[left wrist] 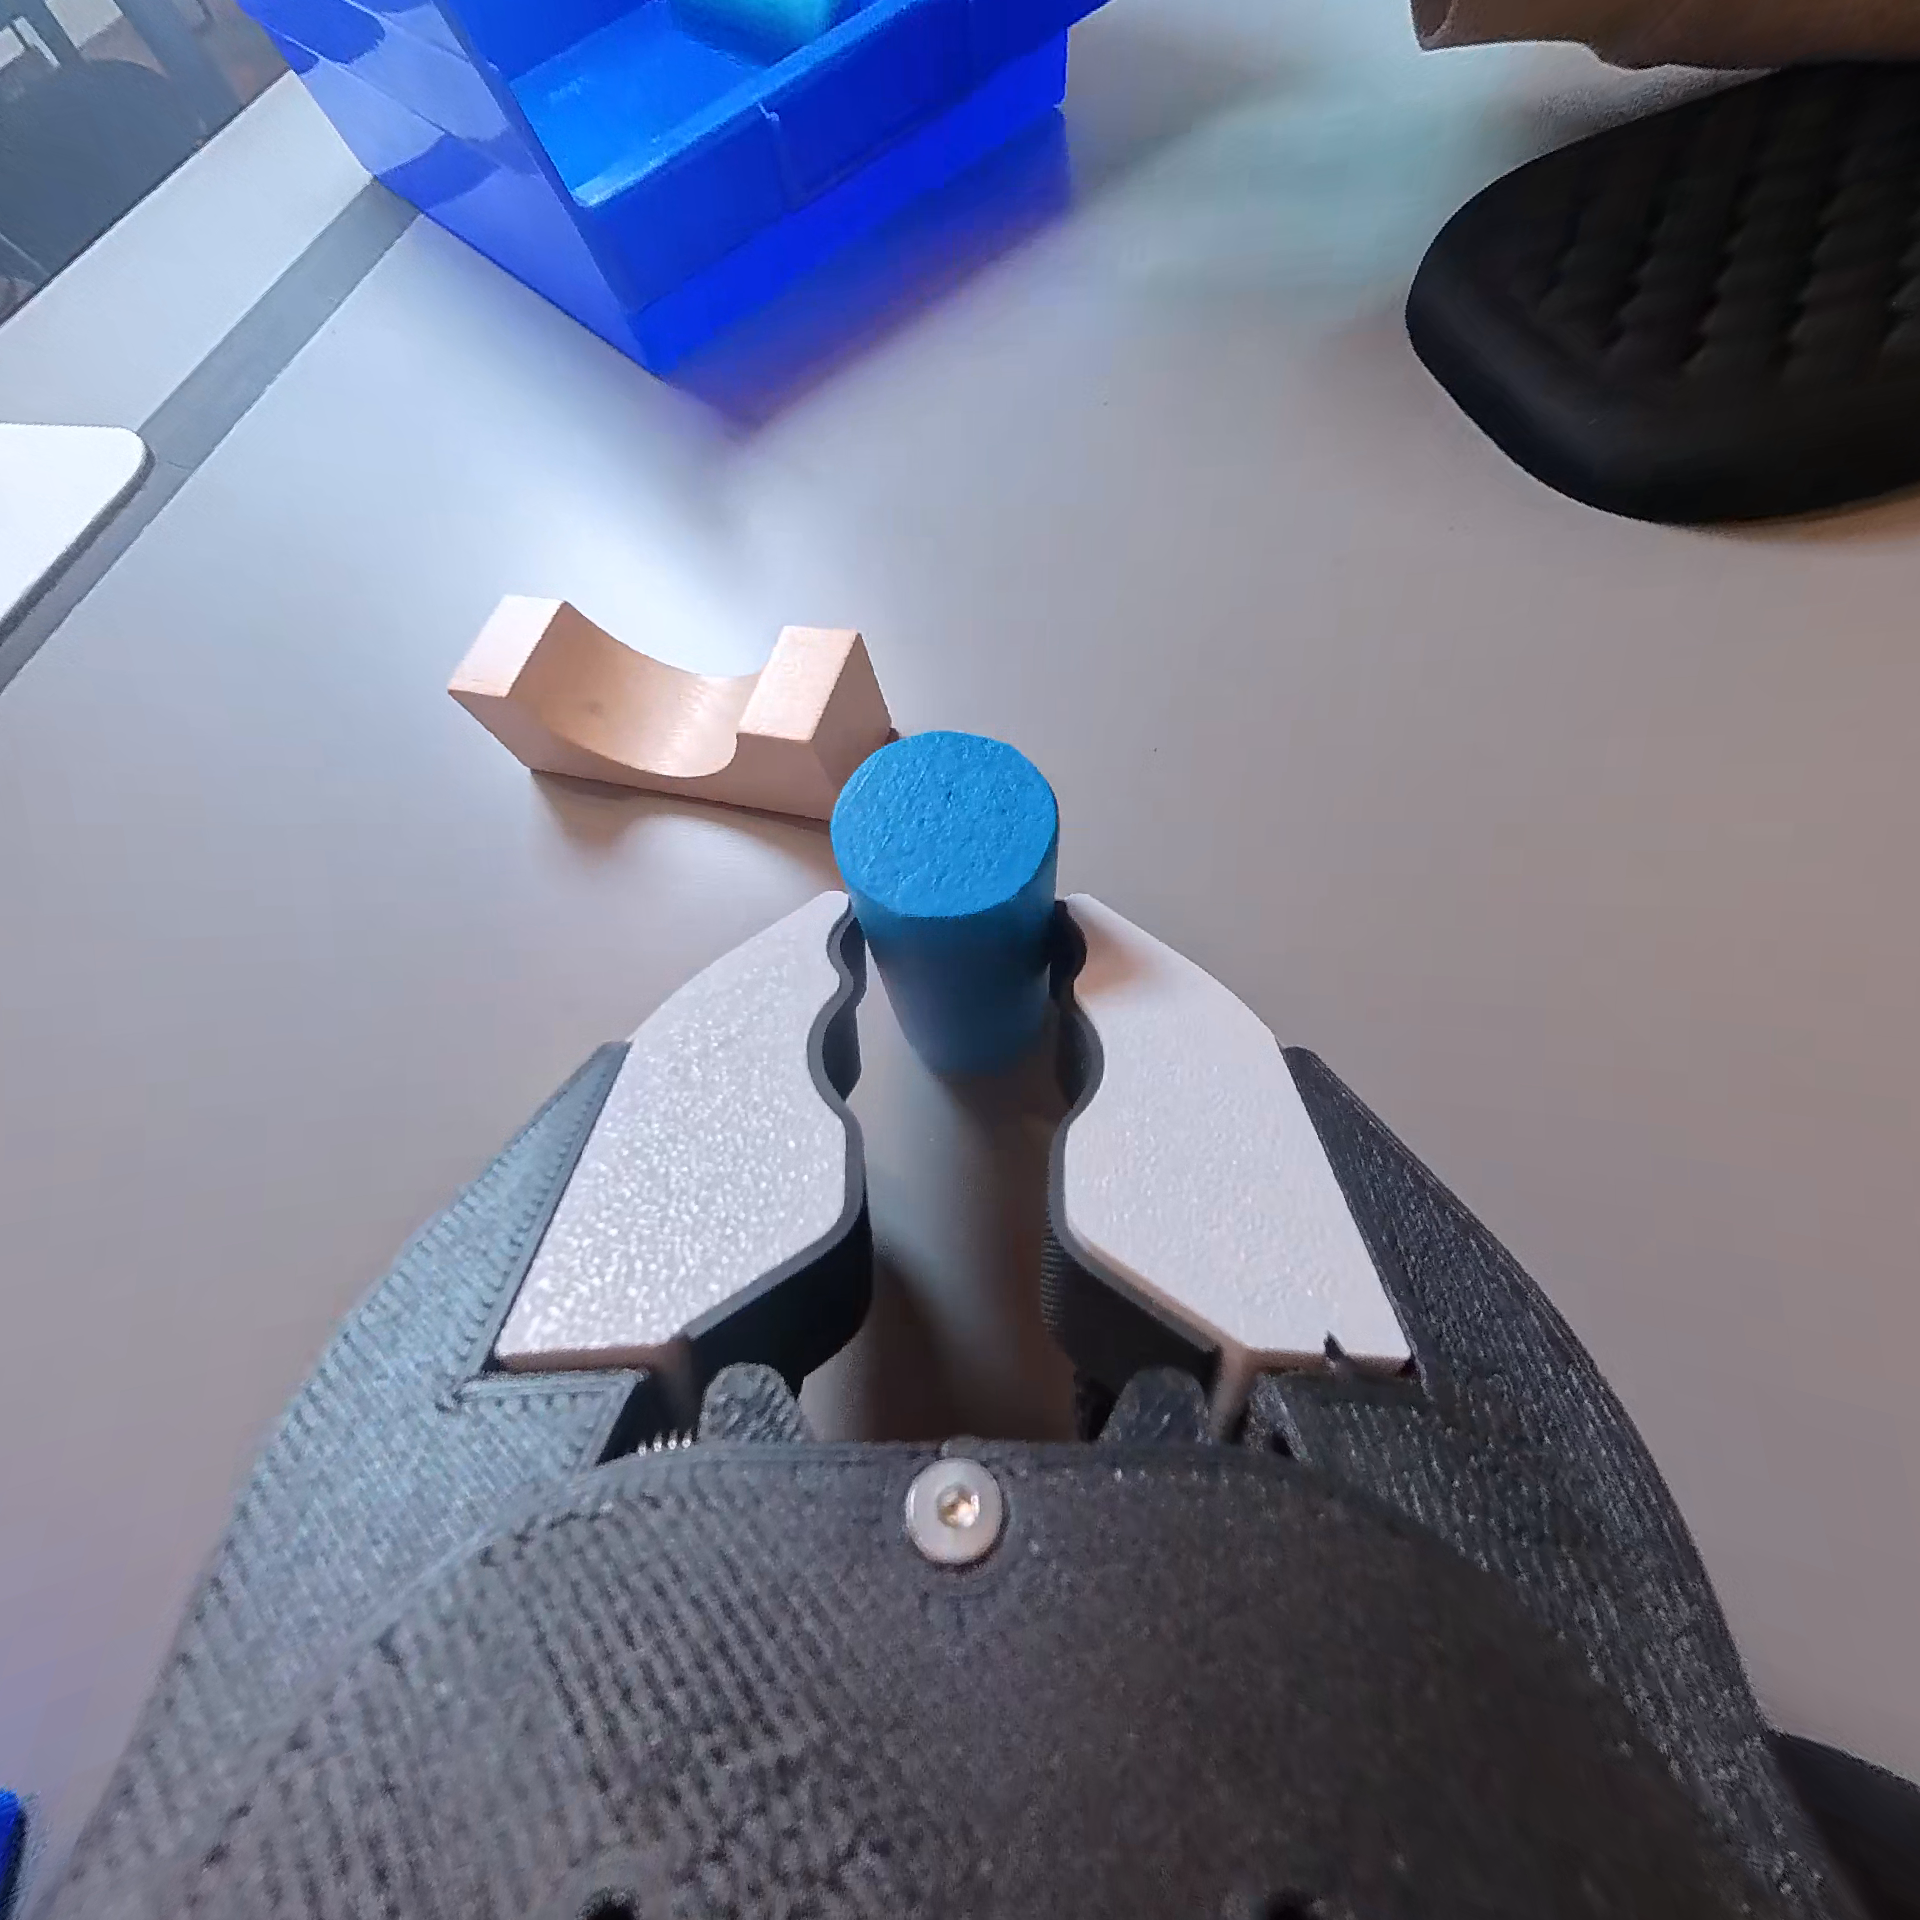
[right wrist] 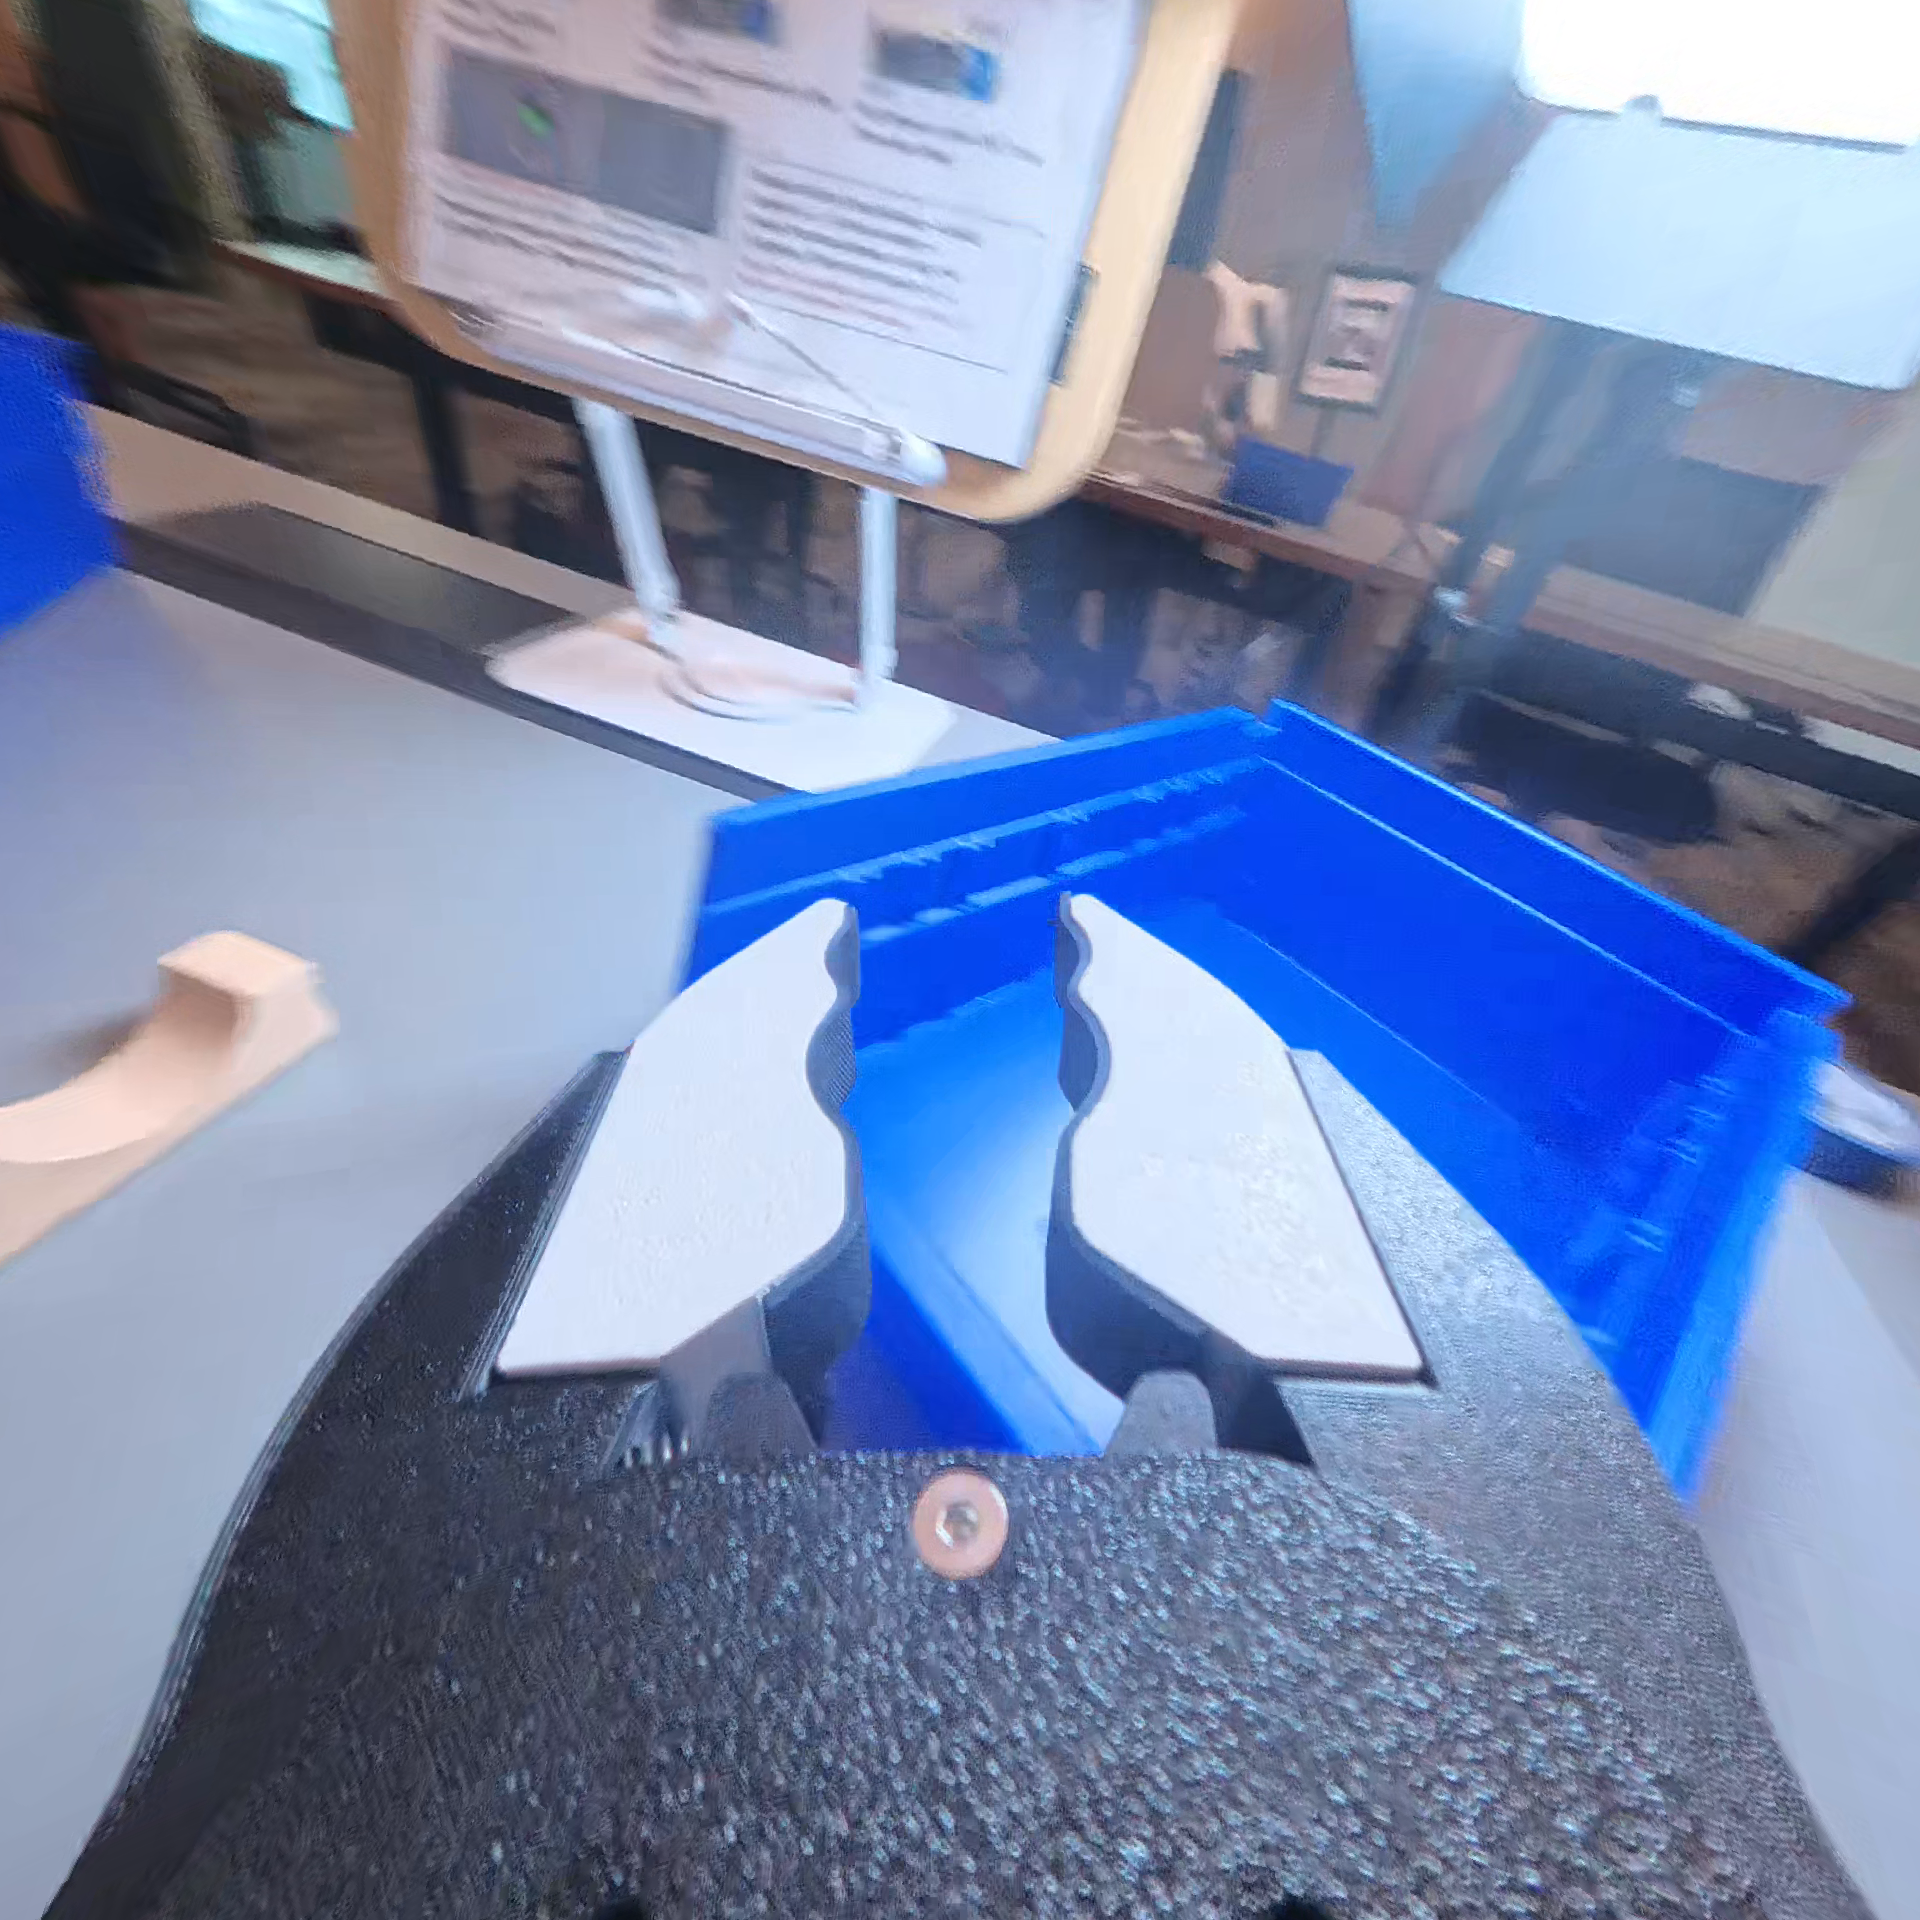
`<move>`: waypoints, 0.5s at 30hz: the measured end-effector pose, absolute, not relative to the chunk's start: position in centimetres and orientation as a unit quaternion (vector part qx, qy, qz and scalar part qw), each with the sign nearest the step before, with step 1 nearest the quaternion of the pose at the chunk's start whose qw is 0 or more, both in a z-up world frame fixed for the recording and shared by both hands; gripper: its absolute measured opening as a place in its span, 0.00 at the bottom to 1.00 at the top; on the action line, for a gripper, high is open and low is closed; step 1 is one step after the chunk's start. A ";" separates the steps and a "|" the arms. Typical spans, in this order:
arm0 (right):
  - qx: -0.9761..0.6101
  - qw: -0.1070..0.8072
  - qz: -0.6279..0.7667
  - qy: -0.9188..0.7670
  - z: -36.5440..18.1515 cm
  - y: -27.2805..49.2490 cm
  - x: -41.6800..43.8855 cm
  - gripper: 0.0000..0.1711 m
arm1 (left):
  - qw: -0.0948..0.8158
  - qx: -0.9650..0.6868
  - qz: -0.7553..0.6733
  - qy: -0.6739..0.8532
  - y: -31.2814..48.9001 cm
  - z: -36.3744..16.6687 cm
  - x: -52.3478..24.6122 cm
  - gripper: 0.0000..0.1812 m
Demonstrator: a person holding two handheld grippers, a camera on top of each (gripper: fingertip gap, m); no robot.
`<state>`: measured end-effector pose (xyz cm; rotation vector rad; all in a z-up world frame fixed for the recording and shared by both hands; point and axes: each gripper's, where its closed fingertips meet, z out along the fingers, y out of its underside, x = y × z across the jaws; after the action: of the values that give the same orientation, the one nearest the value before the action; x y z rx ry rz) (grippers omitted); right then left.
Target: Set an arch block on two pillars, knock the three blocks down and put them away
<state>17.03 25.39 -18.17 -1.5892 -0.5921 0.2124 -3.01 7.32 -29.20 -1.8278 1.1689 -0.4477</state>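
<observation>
My left gripper (left wrist: pixel 951 920) is shut on a blue cylinder pillar (left wrist: pixel 943 831), which stands upright between the fingertips over the grey table (left wrist: pixel 1299 779). A plain wooden arch block (left wrist: pixel 665 707) lies on its back just beyond it, hollow side up. It also shows at the left of the right wrist view (right wrist: pixel 156 1070). My right gripper (right wrist: pixel 956 914) is open and empty above the open blue bin (right wrist: pixel 1455 987). The right wrist view is blurred by motion. The bin also shows in the left wrist view (left wrist: pixel 665 187), with a light blue thing (left wrist: pixel 758 21) inside it.
The other gripper's black body (left wrist: pixel 1683 312) is at the right of the left wrist view, with a hand (left wrist: pixel 1662 31) above it. A board holding a printed sheet (right wrist: pixel 779 208) stands on a white base (right wrist: pixel 727 686) at the table's far edge. A white pad (left wrist: pixel 52 520) lies at the left. The tips of one gripper are about 30 cm away from the tips of the other. To the plain wooden arch block (left wrist: pixel 665 707): left tips about 8 cm, right tips about 20 cm. It is also in sight in the right wrist view (right wrist: pixel 151 1081).
</observation>
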 end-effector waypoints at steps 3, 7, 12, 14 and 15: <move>-0.666 0.606 0.258 -0.351 -17.9 20.4 10.8 0.24 | 0.466 -0.727 -0.166 0.477 7.4 -28.7 -2.8 0.19; -0.628 0.484 0.402 -0.459 -18.6 11.8 3.2 0.29 | 0.503 -0.698 -0.105 0.498 7.4 -27.6 -2.3 0.19; -0.616 0.439 0.362 -0.545 -21.6 6.3 -1.7 0.32 | 0.526 -0.691 -0.013 0.496 7.8 -26.6 -2.4 0.19; -0.607 0.454 0.320 -0.568 -22.7 5.7 -2.8 0.26 | 0.522 -0.699 -0.019 0.488 7.7 -26.5 -2.1 0.19; -0.605 0.457 0.297 -0.580 -23.3 5.7 -3.1 0.19 | 0.522 -0.699 -0.021 0.489 7.6 -26.5 -1.9 0.19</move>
<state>-3.06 5.66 -23.33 -1.4920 -1.4291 0.7330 -1.91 7.55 -26.52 -1.6742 1.1715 -0.0493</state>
